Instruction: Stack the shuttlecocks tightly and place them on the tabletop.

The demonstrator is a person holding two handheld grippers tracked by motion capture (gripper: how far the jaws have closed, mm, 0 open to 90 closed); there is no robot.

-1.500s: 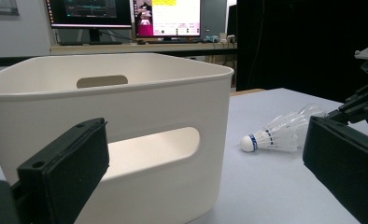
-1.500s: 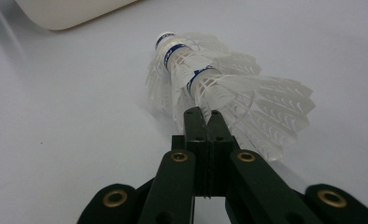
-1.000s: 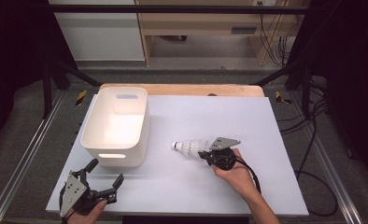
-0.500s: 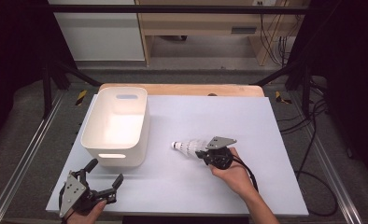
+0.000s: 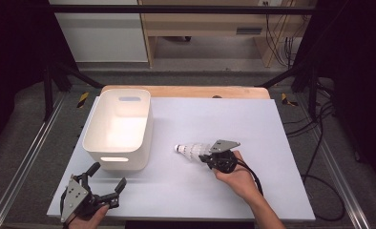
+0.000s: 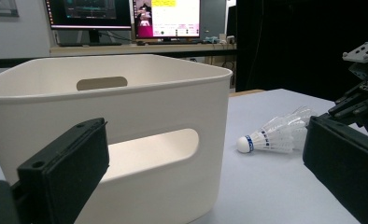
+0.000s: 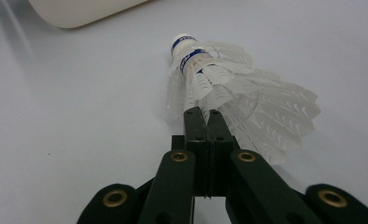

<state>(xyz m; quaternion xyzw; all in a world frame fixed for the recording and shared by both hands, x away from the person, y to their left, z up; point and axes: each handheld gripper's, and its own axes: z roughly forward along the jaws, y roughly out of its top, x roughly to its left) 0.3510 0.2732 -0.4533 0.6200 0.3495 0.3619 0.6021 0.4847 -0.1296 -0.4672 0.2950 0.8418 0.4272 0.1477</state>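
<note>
A white shuttlecock stack (image 5: 191,150) lies on its side on the pale table mat (image 5: 253,119), cork end pointing left toward the white bin (image 5: 93,130). My right gripper (image 5: 206,156) is shut on the feather skirt. In the right gripper view the jaws press together at the skirt (image 7: 203,116), with the blue-banded cork (image 7: 184,44) beyond them. My left gripper (image 5: 108,175) rests open near the front left corner, just in front of the bin. Its own view looks between wide jaws (image 6: 203,135) at the bin wall (image 6: 140,107), with the shuttlecock (image 6: 271,136) to the right.
The bin interior looks empty in the high view. A wooden board edge (image 5: 186,90) runs along the back of the mat. Metal frame rails (image 5: 28,157) flank the table. Monitors (image 6: 126,14) stand behind the bin in the left gripper view.
</note>
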